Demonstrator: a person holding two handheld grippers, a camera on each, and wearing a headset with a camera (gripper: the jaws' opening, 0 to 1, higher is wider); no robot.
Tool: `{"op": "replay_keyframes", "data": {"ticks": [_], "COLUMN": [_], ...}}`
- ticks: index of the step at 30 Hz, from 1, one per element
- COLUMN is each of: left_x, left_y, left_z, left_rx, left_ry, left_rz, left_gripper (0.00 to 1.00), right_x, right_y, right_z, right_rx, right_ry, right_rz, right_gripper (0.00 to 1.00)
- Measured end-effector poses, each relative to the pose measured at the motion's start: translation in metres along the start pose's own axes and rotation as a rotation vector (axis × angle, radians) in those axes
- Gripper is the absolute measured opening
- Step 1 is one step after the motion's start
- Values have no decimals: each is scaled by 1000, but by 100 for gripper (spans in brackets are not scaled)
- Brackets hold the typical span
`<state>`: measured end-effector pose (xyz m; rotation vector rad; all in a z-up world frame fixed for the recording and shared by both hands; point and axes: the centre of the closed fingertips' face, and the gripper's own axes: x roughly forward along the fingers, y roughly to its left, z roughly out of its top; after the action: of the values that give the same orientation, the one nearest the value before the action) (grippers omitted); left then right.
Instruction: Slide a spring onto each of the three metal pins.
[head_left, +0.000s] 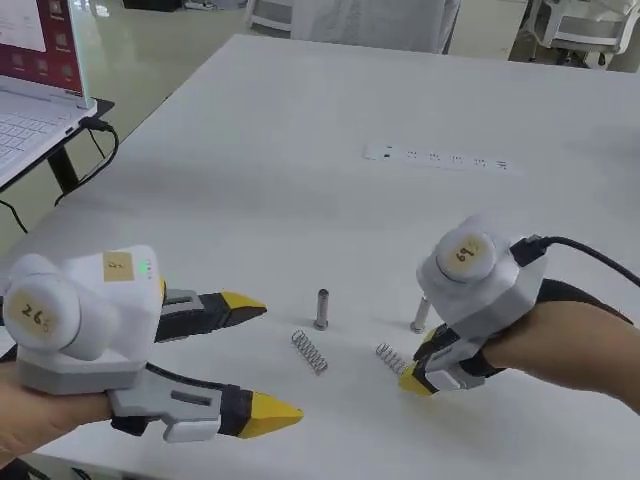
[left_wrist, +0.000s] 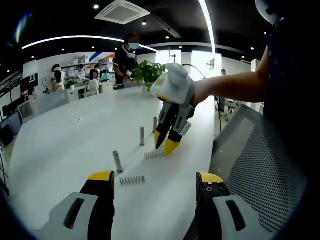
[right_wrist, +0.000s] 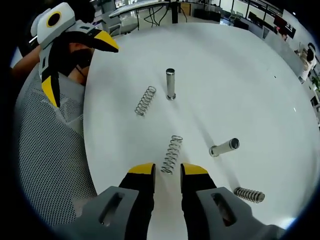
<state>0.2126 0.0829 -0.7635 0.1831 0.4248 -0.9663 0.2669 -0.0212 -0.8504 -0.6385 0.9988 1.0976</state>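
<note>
One spring (right_wrist: 171, 154) lies just before the narrow right claw (right_wrist: 168, 170); left claw (left_wrist: 155, 176) wide.

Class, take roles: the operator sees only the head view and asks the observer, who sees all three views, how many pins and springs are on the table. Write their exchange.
Operator: I count two pins. Any more?
Observer: Yes. The left gripper view has three upright pins; the farthest pin stands by the right gripper.
Operator: And springs? I see two.
Observer: Three lie loose in the right gripper view; the third spring is at its lower right, beside that gripper's jaw.
</note>
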Motion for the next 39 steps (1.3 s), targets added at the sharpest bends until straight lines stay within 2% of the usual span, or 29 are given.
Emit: {"op": "replay_keyframes", "data": {"ticks": [17,23,30,38,39], "left_x": [2,2,3,5,6], "left_y": [0,-1,-4,-5,-6], "left_z": [0,1,1,2,3], "left_rx": [-5,-4,0,6,8], "left_ry": [-3,-3,-1,2,2], "left_rz": [-6,-10,-19,-27,-30], "left_gripper": [60,59,58,56,56], "right_x": [10,9,6,-2,-5], "right_y": [-2,-3,-2,1,4], "right_z": [-2,-5,-7,-6,-6], "right_rx": [14,2,-11,-28,-24], "right_ry": [24,39,43,35,31], "right_rz": [-26,-35,-40,-30,-15], "right_gripper": [13,9,9,8,8]}}
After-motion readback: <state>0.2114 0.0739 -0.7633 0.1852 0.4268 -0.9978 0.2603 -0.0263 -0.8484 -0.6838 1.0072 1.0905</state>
